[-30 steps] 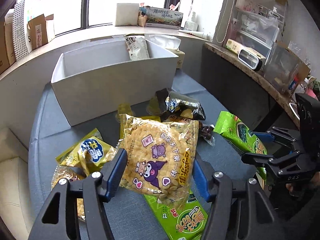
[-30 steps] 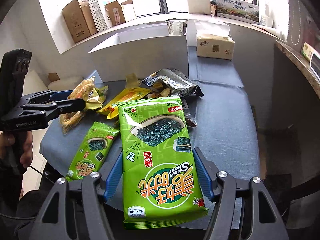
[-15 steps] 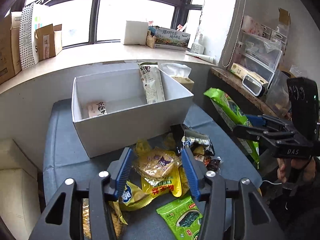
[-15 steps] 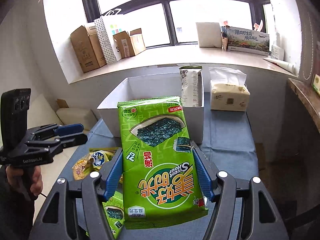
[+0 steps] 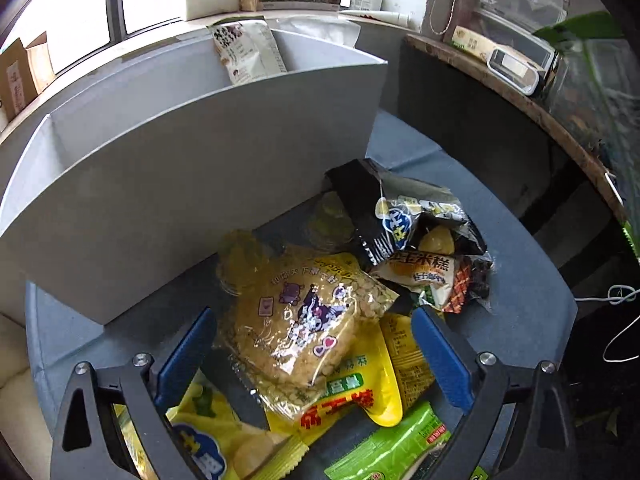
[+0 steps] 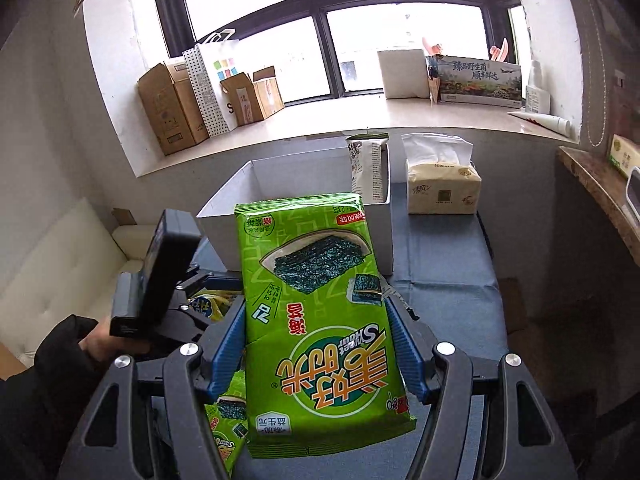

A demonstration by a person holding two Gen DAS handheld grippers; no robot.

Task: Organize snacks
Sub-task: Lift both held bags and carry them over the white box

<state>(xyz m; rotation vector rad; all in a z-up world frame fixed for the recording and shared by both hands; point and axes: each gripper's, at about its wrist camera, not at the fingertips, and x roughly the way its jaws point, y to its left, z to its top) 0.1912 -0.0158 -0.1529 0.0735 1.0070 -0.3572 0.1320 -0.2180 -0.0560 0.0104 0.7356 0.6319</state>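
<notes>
Left gripper [image 5: 312, 344]: pointed down over the snack pile, its jaws opening wide; the blue pads stand clear on either side of the rice-cracker packet and do not press it.
Rice-cracker packet [image 5: 296, 320]: clear wrapper with a cartoon print, lying between the left jaws on top of other packets, tilted, one corner close to the white box's front wall.
Yellow packets [image 5: 344, 400]: under and beside the rice-cracker packet, nearest the camera; a green seaweed packet's corner [image 5: 392, 456] shows at the bottom edge.
Black snack bag [image 5: 400, 216]: just beyond the right pad, crumpled, with a small corn-cake packet [image 5: 428, 276] lying against it.
Right gripper [image 6: 316, 356]: jaws clenched on the large seaweed packet, pads pressing both long edges.
Large seaweed packet [image 6: 320, 312]: green, held up above the tabletop, upright and slightly tilted, its print upside down to the camera; it hides part of the white box behind it.
Person's hand [image 6: 100, 340]: dark sleeve, at the left, gripping the left gripper's handle.
Tabletop [image 6: 440, 256]: covered in blue-grey cloth.
White box [image 5: 180, 184]: open-topped, beyond the pile; a pale packet [image 5: 248, 52] stands upright at its far right corner.
Tissue pack [image 6: 442, 192]: on the tabletop just right of the box.
Window sill [image 6: 360, 116]: farthest, carrying cardboard boxes.
</notes>
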